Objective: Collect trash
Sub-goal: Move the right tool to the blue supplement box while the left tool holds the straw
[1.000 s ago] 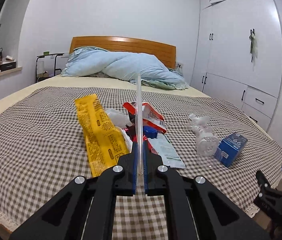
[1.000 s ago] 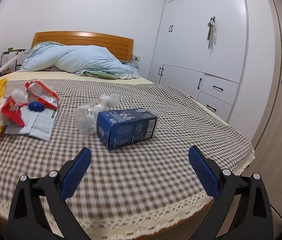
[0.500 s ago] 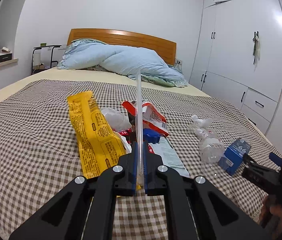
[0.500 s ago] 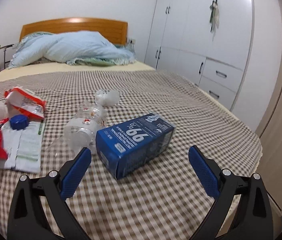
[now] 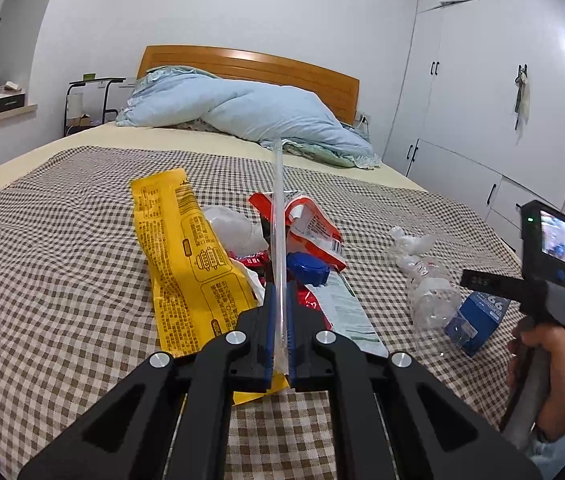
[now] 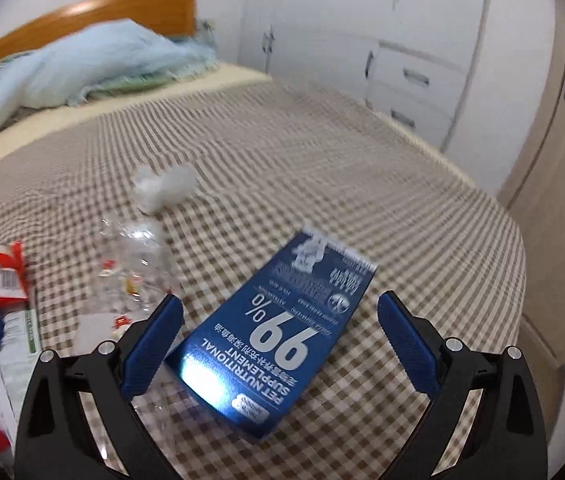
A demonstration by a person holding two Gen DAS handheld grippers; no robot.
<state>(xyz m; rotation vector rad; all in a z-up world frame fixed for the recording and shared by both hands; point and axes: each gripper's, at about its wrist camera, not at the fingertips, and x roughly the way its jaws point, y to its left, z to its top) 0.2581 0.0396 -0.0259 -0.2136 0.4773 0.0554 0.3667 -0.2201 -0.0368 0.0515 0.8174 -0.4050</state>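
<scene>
Straddling the blue box [image 6: 278, 344], right gripper [image 6: 278, 344] jaws spread, should close squarely across its sides; left gripper [image 5: 280, 316] pinches the straw [image 5: 277, 216]

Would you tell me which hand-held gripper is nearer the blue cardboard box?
Right. The right hand-held gripper hangs open just above the blue cardboard box; the left hand-held gripper is over the wrappers, off to the box's side.

The blue cardboard box [image 6: 278, 332] lying flat on the checked bedspread reads "99%" in large white figures, then "PET NUTRITIONAL SUPPLEMENT" nearer its near end. The small print beside that is too fine to read. The black print on the long yellow plastic wrapper [image 5: 190, 256], further left, is illegible.
</scene>
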